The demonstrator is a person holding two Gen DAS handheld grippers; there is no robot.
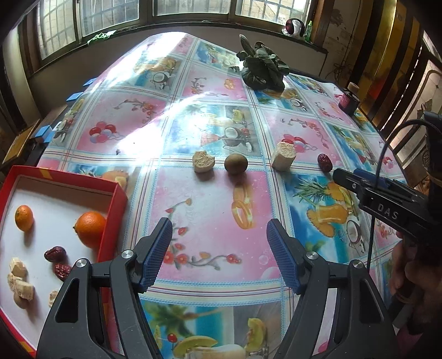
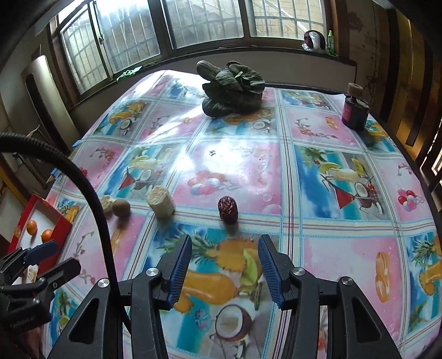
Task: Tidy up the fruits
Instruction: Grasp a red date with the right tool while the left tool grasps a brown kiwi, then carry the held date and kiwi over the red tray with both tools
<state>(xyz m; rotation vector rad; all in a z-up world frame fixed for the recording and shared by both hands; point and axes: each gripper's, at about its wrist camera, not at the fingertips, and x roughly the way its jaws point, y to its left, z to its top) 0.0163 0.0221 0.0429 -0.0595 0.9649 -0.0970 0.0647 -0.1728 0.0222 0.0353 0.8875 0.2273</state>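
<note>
The right tool [image 2: 225,269] is apart and faces the red date [image 2: 227,209] to take it; the left tool [image 1: 219,254] is apart, empty, beside the red box [image 1: 110,218].

A lived-in home dining room: a table [image 2: 276,171] under fruit-print oilcloth, barred windows [image 2: 204,19] behind it, a leafy vegetable [image 2: 232,88] on it.
</note>
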